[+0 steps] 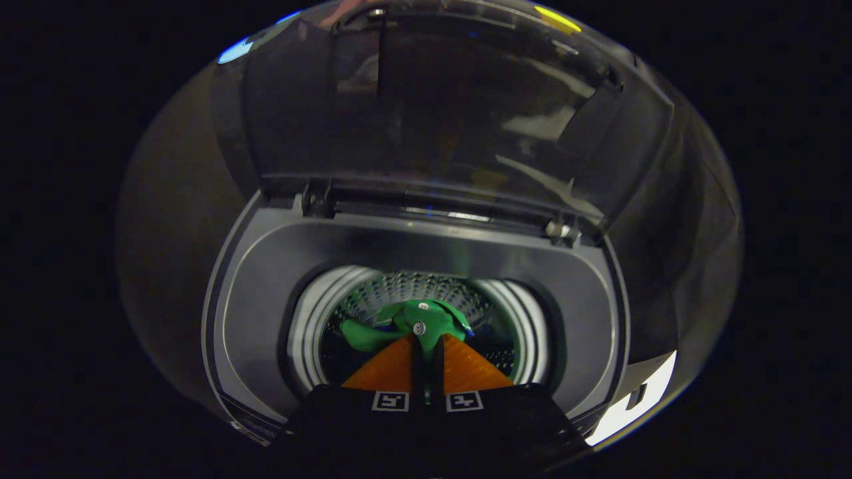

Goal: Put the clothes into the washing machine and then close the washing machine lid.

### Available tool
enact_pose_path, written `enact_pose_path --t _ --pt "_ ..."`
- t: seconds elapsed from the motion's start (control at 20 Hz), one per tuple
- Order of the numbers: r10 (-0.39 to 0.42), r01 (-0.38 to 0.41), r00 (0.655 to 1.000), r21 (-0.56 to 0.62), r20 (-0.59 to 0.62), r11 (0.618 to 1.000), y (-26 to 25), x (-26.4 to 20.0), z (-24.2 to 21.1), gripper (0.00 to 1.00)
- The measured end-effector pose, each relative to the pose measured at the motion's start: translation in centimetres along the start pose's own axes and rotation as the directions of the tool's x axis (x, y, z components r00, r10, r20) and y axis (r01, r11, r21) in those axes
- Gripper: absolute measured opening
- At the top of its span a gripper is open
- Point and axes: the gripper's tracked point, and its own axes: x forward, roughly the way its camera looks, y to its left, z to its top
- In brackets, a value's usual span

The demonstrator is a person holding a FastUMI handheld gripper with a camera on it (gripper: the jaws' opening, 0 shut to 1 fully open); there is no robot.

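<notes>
A top-loading washing machine (266, 293) stands open below me, its grey rim ringing a perforated steel drum (426, 289). The dark see-through lid (439, 113) stands raised on its hinges behind the opening. A green garment with white buttons (413, 322) is pinched between my fingers; it hangs bunched over the drum mouth. My gripper (426, 340) is shut on that cloth, with its fingertips over the drum.
Two lid hinges (318, 199) sit along the back of the rim. A pale panel (636, 399) shows at the machine's near right corner. Dark booth wall surrounds the machine on both sides.
</notes>
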Motion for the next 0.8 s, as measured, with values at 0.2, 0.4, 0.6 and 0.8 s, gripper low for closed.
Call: enact_pose_path --t 0.2,0.4,0.6,0.8 --pt "0.021 -0.018 0.994 0.027 -0.105 0.999 0.6 1.8 -1.9 0.06" --pt "0.011 -0.002 0.982 0.047 -0.191 0.999 0.1 3.0 -4.0 0.12" --pt "0.030 -0.015 0.980 0.076 -0.195 0.997 -0.2 3.8 -3.8 0.81" --pt "0.023 -0.012 0.989 0.080 -0.145 0.997 -0.5 1.1 -2.9 0.99"
